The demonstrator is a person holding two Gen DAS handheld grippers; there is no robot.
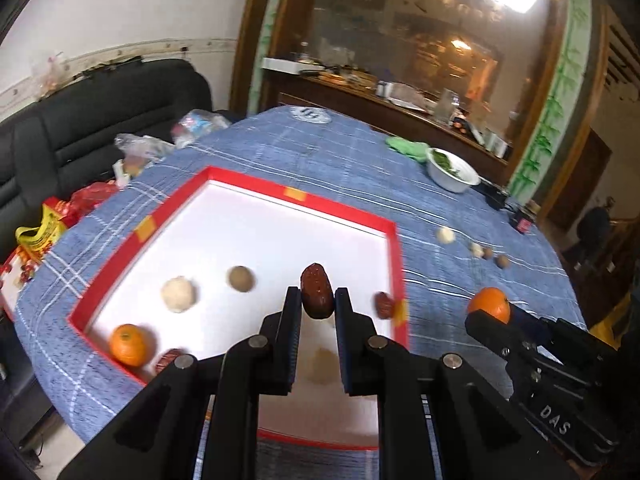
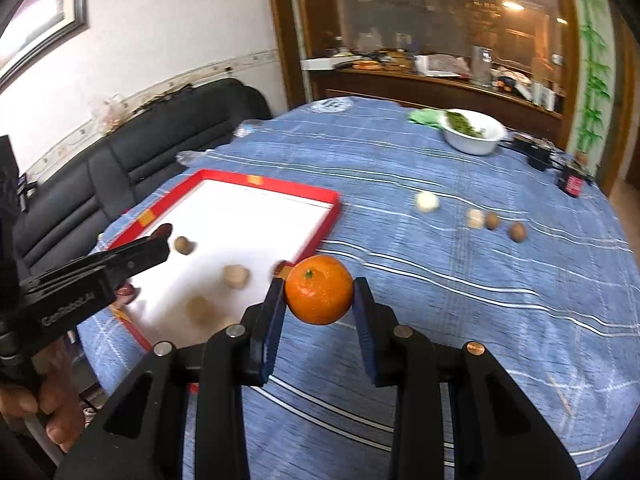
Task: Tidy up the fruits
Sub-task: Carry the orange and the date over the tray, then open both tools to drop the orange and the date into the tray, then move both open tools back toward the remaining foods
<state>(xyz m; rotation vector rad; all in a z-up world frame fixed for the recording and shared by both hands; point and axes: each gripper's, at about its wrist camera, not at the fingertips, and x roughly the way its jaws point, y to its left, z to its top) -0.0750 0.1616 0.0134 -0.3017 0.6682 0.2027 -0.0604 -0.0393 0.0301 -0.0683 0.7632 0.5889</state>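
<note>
White letters "DAS" mark the black plastic body of the right gripper [image 1: 490, 312], which pinches a round, dimpled tangerine [image 2: 319, 290] above the blue checked tablecloth [image 2: 460, 304], just beside the tray. The left gripper [image 1: 317, 300], printed with blurred lettering I cannot read, tilts downward, clamping a wrinkled, oblong red date [image 1: 317, 290] over the red-rimmed white tray [image 1: 340, 208].

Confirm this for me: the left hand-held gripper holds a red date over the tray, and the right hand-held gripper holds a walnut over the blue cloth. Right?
Not quite. The right hand-held gripper holds an orange, not a walnut; the right wrist view shows it between the pads over the blue cloth. The left hand-held gripper does hold a red date over the tray.
</note>
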